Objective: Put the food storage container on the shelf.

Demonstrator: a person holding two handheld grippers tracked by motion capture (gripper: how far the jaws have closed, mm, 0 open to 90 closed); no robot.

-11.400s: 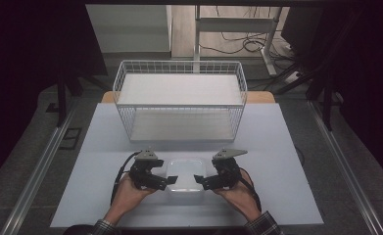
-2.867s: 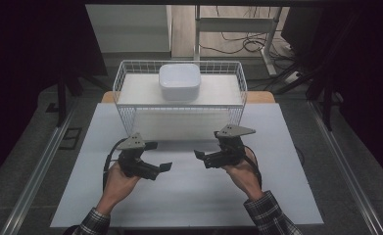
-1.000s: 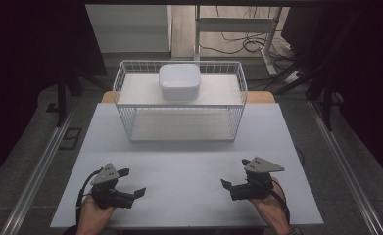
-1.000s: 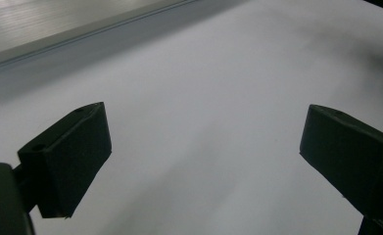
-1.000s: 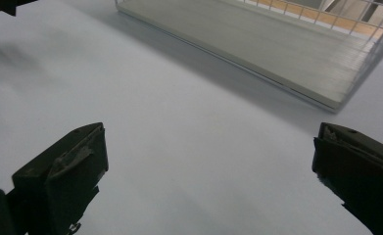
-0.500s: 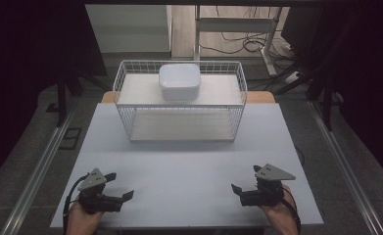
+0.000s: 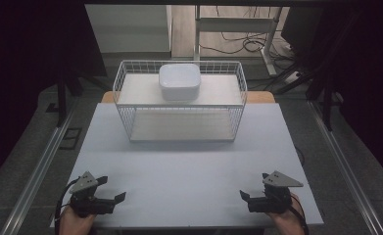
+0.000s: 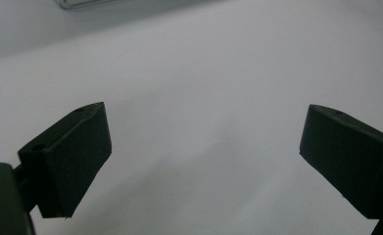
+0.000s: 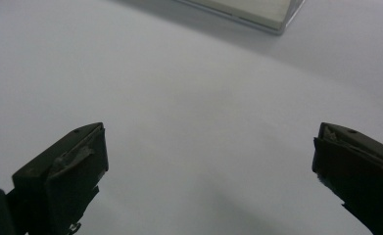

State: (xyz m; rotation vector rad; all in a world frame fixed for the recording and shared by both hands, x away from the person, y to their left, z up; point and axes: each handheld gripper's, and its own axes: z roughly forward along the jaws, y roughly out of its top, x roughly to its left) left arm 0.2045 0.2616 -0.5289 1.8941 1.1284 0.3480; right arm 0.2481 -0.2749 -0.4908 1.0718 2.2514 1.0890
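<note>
Now, high view: box point(image 7: 179, 81) sits on top of the basket point(image 7: 180, 105), at its far middle; left gripper point(image 7: 111, 200) and right gripper point(image 7: 248, 199) have drawn back, well short of the basket.
Left gripper view: jaws spread, empty, over bare table point(image 8: 203, 88).
Right gripper view: jaws spread, empty.
Meaning: placing looks done.
</note>
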